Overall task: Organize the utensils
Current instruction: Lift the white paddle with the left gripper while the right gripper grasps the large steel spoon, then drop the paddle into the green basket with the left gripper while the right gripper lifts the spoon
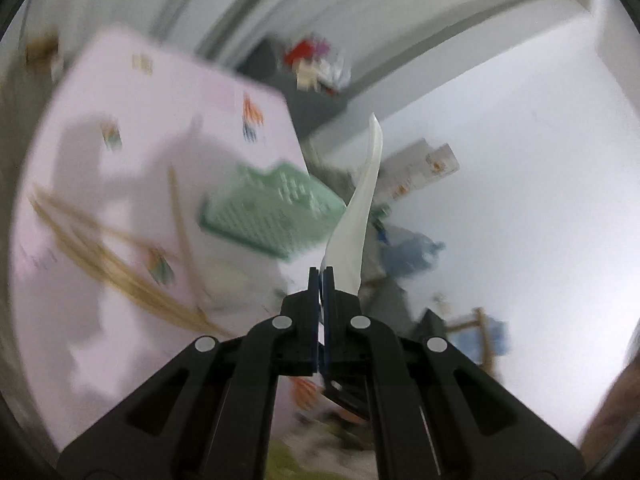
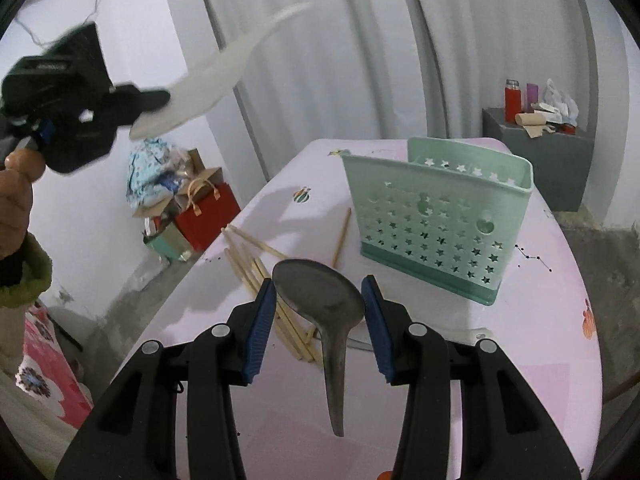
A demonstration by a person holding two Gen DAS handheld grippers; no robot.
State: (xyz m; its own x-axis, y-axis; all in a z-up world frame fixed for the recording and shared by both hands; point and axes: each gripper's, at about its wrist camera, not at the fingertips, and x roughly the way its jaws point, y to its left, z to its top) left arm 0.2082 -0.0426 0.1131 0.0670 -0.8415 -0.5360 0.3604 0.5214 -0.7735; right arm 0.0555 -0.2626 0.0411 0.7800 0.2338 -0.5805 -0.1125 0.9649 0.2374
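Left tongs (image 1: 320, 276): closed tight on the broad end of a white plastic spatula (image 1: 362, 216), which rises curved above the fingers; in the right wrist view these tongs (image 2: 154, 100) are held up in the air at far left, the white spatula (image 2: 208, 80) slanting up to the right.
Hand (image 2: 16, 196): grips the left tool at the left edge, with a green cuff below it.
Chopsticks (image 2: 256, 268): a loose bundle of wooden sticks lying on the pink table (image 2: 540, 360), left of the holder; blurred in the left wrist view (image 1: 120, 268).
Right tongs (image 2: 320, 304): about half open, the blue pads pressing the bowl of a dark metal spoon (image 2: 320, 292) from both sides, its handle hanging down between the fingers.
Green holder (image 2: 440, 216): a star-perforated utensil caddy standing upright on the table, beyond the spoon and to the right; it looks empty from here.
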